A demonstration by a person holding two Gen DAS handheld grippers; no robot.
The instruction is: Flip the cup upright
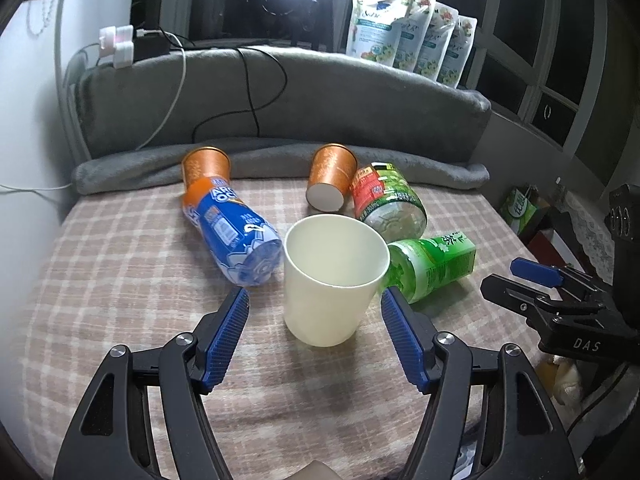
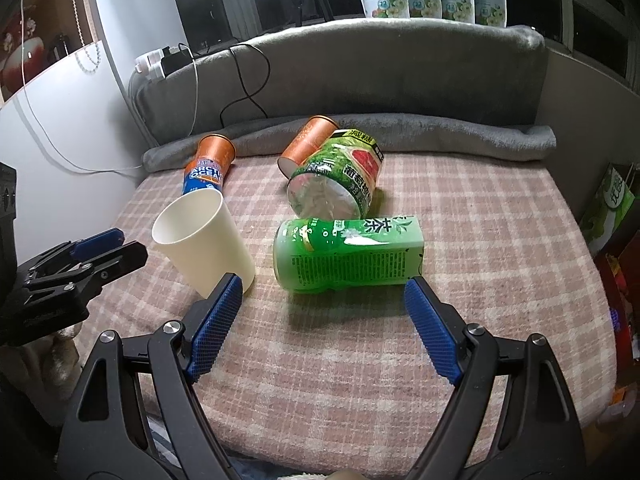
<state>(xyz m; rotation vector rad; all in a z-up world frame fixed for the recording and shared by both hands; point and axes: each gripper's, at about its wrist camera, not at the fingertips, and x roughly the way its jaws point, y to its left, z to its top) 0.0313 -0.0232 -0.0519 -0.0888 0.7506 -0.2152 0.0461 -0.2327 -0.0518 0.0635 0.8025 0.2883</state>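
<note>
Two windows [image 1: 532,28] with dark panes close the room behind a long grey padded backrest [image 1: 280,92], over which black and white cables [image 1: 256,92] trail from a white power strip [image 1: 118,46]. Four refill pouches [image 1: 408,28] stand in a row on the sill. Below the backrest lies the surface, a cushion under a pink-and-cream plaid cover [image 2: 360,340], with a rolled grey blanket [image 2: 440,136] along its far edge.

On the plaid cover, three bottles lie on their sides: a green tea bottle [image 2: 348,256], a green-and-red labelled bottle [image 2: 340,184] and a blue bottle [image 1: 236,236]. The cream paper cup [image 1: 332,280] stands upright, mouth up, between the blue and green tea bottles. Two orange cups sit behind: one [image 1: 206,168] at the blue bottle's far end, the other [image 1: 330,182] tipped over with its white base showing.

The left tongs [image 1: 314,300] are spread apart on either side of the cream cup without touching it. The right tongs [image 2: 322,288] are also wide apart, near the green tea bottle.
</note>
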